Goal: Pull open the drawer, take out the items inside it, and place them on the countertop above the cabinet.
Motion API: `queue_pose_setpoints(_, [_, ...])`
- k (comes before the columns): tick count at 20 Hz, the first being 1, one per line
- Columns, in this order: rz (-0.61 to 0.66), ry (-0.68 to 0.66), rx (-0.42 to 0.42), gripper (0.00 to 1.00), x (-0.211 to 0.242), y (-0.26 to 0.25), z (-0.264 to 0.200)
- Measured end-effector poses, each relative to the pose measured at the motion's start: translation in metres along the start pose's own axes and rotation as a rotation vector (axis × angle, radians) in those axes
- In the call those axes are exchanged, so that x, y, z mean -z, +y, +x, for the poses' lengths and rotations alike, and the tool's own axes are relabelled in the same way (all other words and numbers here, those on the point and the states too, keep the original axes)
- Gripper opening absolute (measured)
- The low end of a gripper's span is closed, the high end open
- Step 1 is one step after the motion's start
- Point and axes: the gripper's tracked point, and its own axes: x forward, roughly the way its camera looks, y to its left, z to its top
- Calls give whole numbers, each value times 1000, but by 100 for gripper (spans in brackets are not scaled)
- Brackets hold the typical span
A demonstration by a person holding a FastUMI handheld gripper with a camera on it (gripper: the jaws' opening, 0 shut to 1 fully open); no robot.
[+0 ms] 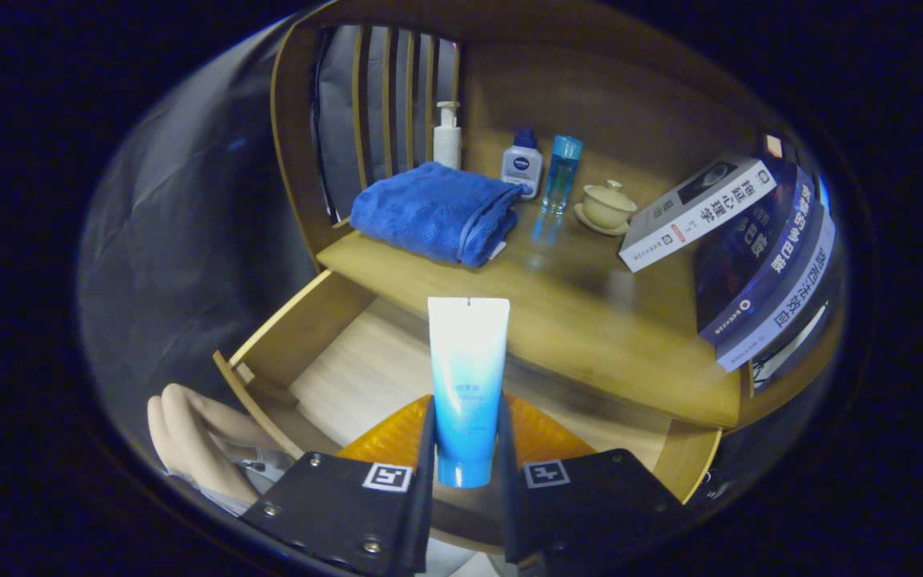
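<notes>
The drawer (325,353) is pulled open under the worktop (590,320). The hand-held gripper (466,449) squeezes a blue and white tube (466,377) between both fingers, cap end down, above the open drawer. A folded blue towel (433,212) lies on the worktop beyond.

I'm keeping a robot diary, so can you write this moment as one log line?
stage: carrying item out | gripper: shut on tube, fingers pressing both sides | drawer: open | countertop: tube not placed yet

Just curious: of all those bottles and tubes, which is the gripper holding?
The blue-white tube, clamped between the gripper fingers above the open drawer; the other three stand on the countertop.
</notes>
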Motion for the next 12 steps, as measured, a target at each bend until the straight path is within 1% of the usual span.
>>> queue_pose_setpoints(2, [7, -10, 14, 37, -4, -3, 8])
queue_pose_setpoints(5, [52, -11, 23, 36, -15, -9, 23])
queue_pose_setpoints(9, [67, 0, 85, 36, -26, -25, 44])
queue_pose_setpoints(12, [92, -6, 96, 36, -37, -26, 55])
